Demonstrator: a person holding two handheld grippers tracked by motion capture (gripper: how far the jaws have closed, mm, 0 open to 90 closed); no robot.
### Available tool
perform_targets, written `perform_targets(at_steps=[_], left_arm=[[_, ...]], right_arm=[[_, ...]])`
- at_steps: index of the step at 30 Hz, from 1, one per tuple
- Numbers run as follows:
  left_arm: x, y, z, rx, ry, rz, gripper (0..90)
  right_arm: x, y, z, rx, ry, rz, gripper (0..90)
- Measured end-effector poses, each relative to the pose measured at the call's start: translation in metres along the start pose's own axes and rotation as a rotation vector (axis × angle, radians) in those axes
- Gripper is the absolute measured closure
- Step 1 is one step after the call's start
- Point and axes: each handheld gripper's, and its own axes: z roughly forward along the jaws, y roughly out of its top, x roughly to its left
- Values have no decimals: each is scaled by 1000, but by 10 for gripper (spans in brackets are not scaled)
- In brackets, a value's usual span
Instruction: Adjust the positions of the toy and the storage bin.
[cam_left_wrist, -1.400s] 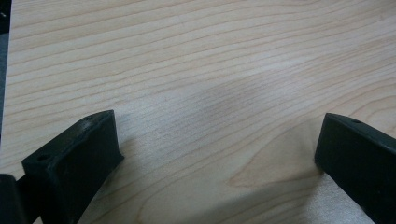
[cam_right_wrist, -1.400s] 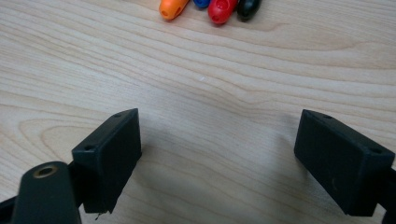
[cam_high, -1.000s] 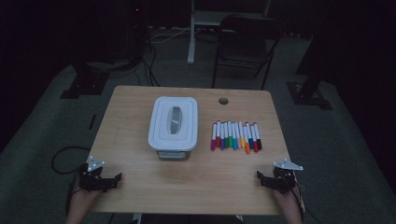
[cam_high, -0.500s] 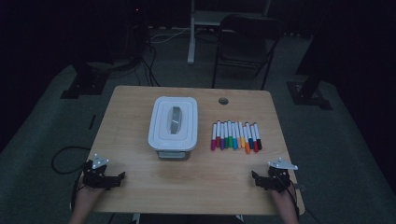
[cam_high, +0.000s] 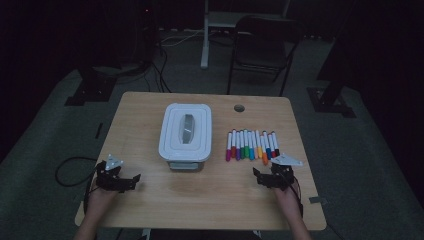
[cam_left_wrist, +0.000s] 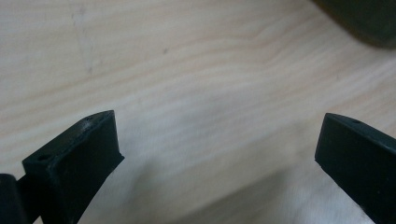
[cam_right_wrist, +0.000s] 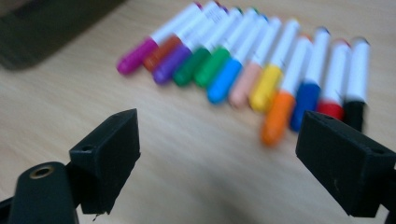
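**Right gripper approaching a row of markers, jaws wide**

Right gripper (cam_high: 261, 178) near the bench's (cam_high: 150, 107) 5 o'clock corner, jaws spread wide, empty; markers (cam_high: 251, 145) lie side by side just beyond it toward 12 o'clock, caps nearest the gripper; in the right gripper view the orange marker (cam_right_wrist: 279, 111) juts closest. Left gripper (cam_high: 131, 179) at 7 o'clock, likewise wide and empty, over bare wood. Advice: single out an end or protruding marker, since neighbours touch and a broad bite may drag several; close across the barrel. White lidded box (cam_high: 185, 133) at bench centre, at 9 o'clock of the markers, apart from them; a chair (cam_high: 260, 45) stands beyond the bench.
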Motion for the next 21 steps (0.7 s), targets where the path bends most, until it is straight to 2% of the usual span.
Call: perform_targets(at_steps=[3,4,11,14,21], left_arm=[[-2,7,6,-7,-9,5,5],[-3,10,8,-9,-14,11,5],[-8,33,21,-18,-35,37,5],[-10,43,27,-22,-42,51,5],[-8,61,42,-32,-61,50,5]], right_arm=[[8,16,17,-6,17,-14,133],[8,16,17,-6,17,-14,133],[25,41,47,-3,52,-67,133],[30,50,55,-5,62,-73,133],[39,71,78,-2,67,-78,133]])
